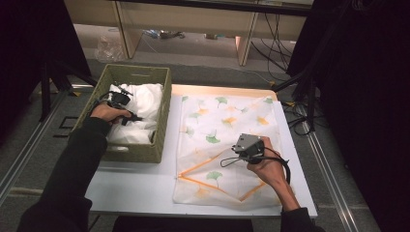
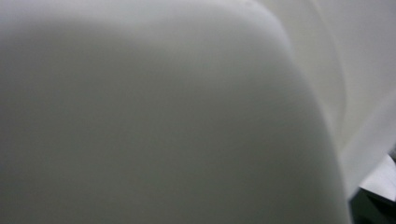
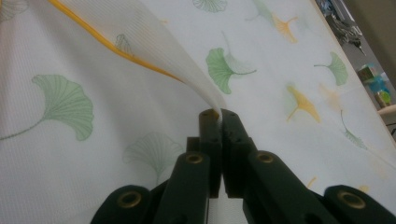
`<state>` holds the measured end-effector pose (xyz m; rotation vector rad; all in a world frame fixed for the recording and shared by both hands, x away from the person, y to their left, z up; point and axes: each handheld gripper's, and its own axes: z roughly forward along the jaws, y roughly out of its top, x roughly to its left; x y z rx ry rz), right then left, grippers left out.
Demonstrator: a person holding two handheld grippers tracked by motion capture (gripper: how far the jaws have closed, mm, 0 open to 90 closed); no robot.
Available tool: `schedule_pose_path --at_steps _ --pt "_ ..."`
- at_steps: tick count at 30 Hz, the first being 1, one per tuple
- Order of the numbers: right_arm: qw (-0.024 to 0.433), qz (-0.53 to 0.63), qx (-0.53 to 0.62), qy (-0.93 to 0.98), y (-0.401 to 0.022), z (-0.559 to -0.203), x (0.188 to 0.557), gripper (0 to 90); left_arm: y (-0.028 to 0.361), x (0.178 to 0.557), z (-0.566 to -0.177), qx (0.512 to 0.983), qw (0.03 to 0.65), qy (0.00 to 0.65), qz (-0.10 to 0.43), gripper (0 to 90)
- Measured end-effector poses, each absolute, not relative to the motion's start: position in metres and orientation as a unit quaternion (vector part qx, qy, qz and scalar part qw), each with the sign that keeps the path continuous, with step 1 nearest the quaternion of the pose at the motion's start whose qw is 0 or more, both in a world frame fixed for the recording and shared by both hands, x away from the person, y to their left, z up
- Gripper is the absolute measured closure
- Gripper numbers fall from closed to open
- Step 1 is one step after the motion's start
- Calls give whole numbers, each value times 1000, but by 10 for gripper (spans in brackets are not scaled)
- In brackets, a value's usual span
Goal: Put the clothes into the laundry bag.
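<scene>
The right gripper [image 3: 218, 114] has its jaws clamped on the orange-edged flap of the leaf-print mesh bag [image 1: 227, 140], which lies flat on the counter's right half. The left gripper [image 1: 117, 102] is down in the white laundry [image 1: 145, 99] inside the basket [image 1: 162, 116] at the left edge; its grip cannot be judged. The flap should be held high, so the cloth slides in freely.

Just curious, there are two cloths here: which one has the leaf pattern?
The printed cloth spread flat on the table, pinched by the right gripper. The plain white cloth lies bundled in the basket.
</scene>
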<state>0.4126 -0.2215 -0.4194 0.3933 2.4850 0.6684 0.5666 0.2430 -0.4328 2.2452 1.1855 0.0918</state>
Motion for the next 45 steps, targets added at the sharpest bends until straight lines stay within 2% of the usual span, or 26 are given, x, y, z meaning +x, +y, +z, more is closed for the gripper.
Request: schedule_pose_path --at_steps 1,2,4,5,9,13,14,15,17,21,22,23,24,25,26,27,28,29,33,37,45 --pt "261 252 148 920 -221 -420 412 896 242 566 -433 848 300 436 29 550" --pt "261 252 145 920 -220 -421 412 896 237 566 -434 849 278 446 60 506" --pt "260 253 151 920 -220 -421 412 896 234 567 -434 844 268 459 75 393" --pt "260 253 151 920 -220 -421 412 896 232 568 -433 841 258 466 92 393" --pt "262 252 144 920 -220 -421 412 896 225 569 -430 835 223 484 138 198" --pt "257 252 149 921 -220 -421 411 896 230 571 -434 828 201 496 168 122" --pt "257 251 149 921 -220 -421 411 896 232 572 -442 821 197 507 173 42" --pt "257 251 149 921 -220 -421 411 896 232 572 -442 821 197 507 173 0" --pt "257 252 148 921 -219 -421 410 896 232 572 -457 824 204 498 177 0" --pt "256 252 148 921 -219 -422 410 896 231 573 -460 829 200 496 164 0" --pt "256 251 148 922 -219 -422 410 896 230 573 -461 822 209 505 161 40" --pt "256 251 148 922 -219 -422 410 896 231 574 -459 824 210 505 149 40" --pt "257 251 147 922 -219 -422 410 896 231 572 -456 821 213 511 141 193" --pt "257 251 147 922 -219 -422 410 896 231 572 -456 821 213 511 141 269" --pt "257 251 149 921 -218 -422 410 896 230 572 -455 823 217 507 137 339" --pt "257 251 149 921 -218 -422 410 896 231 572 -452 826 214 502 137 339" --pt "257 251 147 922 -218 -422 410 896 232 571 -452 823 222 505 133 385" --pt "258 251 148 921 -219 -421 410 896 239 573 -448 816 236 514 122 468" --pt "265 250 134 922 -221 -420 412 896 243 572 -447 792 260 542 106 527" --pt "263 247 138 922 -221 -422 414 896 248 572 -442 778 282 552 103 549" --pt "263 248 137 922 -221 -421 413 896 263 568 -421 768 320 543 109 579"
